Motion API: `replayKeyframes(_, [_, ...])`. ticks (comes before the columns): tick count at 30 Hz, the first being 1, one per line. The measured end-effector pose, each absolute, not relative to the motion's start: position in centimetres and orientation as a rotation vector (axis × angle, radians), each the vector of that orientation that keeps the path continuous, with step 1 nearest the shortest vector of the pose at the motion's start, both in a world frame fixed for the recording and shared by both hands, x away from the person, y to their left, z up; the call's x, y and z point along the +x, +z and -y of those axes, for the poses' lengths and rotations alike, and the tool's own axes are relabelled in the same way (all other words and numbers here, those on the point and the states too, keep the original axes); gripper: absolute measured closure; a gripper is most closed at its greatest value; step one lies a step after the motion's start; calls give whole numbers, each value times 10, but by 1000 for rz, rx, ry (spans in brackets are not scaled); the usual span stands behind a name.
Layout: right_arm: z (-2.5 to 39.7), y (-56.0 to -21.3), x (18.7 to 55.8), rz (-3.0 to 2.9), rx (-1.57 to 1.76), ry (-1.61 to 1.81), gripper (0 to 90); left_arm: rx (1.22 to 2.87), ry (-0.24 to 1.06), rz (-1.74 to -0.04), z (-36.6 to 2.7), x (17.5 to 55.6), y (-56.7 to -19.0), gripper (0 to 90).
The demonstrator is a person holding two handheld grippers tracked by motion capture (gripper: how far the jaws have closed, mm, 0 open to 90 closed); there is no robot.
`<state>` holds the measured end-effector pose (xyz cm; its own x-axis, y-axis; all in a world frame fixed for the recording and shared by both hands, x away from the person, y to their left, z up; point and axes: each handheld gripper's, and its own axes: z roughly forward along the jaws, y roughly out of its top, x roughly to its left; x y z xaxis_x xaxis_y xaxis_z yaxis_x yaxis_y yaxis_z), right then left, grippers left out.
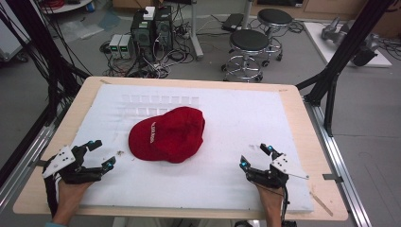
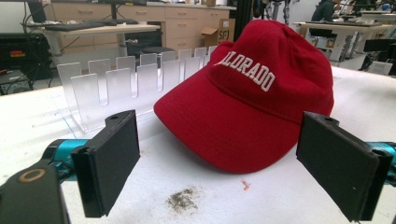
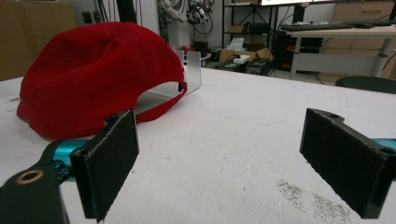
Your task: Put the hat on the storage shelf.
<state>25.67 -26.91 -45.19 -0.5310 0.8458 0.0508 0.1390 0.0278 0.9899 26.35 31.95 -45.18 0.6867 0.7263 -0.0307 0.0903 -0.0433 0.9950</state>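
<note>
Red cotton cap (image 1: 168,135) sits mid-surface on the white padding (image 1: 222,175), just in front of a clear slotted rack (image 2: 126,84). Both claws, left (image 1: 98,153) and right (image 1: 255,156), stand wide and empty. It looks light and floppy (the brim is stiffer), so the brim edge is probably the best hold.

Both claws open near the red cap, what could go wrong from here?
1. The clear slotted rack stands right behind the red cap; pushing the cap forward could knock it.
2. The left claw faces the curved brim; a shallow pinch may slip off.
3. The right claw faces the back opening; it might catch only the strap.
</note>
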Motion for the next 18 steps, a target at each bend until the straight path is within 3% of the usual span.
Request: replayKeyframes(18, [269,-452,257,-1726,1012,1555,106,1543,571,-696,-320,265,-452,136])
